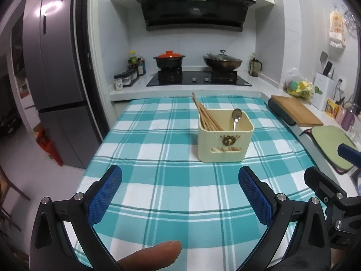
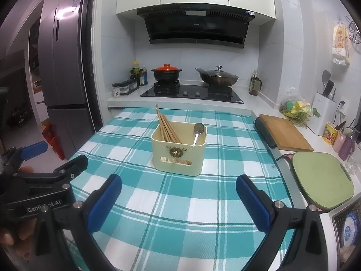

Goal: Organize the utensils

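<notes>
Cream utensil holder [image 1: 225, 139] upright near the middle of a teal-and-white checked tablecloth [image 1: 158, 194], well ahead of both tools. Bundle of wooden chopsticks [image 1: 204, 113] in the holder's left part, leaning back and to the left, tips above the rim. Metal spoon [image 1: 236, 116] in the right part, bowl end up, propped against the far right corner. Dark crest emblem and a slot cut-out on the holder's near face. Left gripper [image 1: 180, 194] low over the cloth, jaws spread wide, blue pads apart and nothing between them; a fingertip [image 1: 155, 255] of the person poking in at the bottom edge of the left wrist view. Right gripper [image 2: 178, 199] likewise over the near cloth, jaws spread wide and bare, the holder centred between and beyond its pads. Left tool also visible at the left edge of the right wrist view, gripped by a hand [image 2: 13, 237]. Beyond the cloth, a black hob [image 1: 198, 79] with an orange-lidded pot [image 1: 169, 59] and a glass-lidded wok [image 1: 222, 62]. Wooden cutting board [image 1: 295, 109] and green cutting board [image 2: 322, 180] on the counter to the right, grey fridge [image 1: 56, 67] to the left.
</notes>
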`<state>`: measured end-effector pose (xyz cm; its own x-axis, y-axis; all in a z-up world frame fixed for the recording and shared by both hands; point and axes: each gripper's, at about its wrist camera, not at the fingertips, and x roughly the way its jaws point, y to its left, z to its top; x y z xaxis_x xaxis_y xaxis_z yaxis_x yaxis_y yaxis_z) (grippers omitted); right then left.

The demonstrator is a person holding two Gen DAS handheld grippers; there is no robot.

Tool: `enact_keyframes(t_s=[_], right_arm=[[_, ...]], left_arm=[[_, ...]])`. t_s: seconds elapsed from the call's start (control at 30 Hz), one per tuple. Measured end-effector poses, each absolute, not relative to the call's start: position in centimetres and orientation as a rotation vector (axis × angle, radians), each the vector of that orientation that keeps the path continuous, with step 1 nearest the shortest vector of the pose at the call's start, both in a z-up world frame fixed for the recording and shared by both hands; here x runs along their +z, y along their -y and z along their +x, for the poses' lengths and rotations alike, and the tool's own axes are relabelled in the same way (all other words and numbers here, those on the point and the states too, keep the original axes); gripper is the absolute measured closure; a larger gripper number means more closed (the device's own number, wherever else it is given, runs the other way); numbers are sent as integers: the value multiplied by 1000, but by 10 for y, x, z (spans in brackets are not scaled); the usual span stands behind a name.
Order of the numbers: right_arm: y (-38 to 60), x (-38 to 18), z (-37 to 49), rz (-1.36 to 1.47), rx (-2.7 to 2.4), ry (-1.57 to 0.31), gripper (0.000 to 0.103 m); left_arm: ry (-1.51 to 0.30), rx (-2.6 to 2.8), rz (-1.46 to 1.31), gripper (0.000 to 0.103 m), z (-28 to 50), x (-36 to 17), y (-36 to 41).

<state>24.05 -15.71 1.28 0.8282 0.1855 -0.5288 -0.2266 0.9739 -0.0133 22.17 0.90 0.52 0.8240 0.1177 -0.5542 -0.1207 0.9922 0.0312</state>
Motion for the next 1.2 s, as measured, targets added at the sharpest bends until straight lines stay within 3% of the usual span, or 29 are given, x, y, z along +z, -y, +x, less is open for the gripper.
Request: enact_keyframes(t_s=[1.2], right_arm=[[157,20,234,-96,212,-560,0]], left_arm=[[-593,128,4,0,223,4,-5]])
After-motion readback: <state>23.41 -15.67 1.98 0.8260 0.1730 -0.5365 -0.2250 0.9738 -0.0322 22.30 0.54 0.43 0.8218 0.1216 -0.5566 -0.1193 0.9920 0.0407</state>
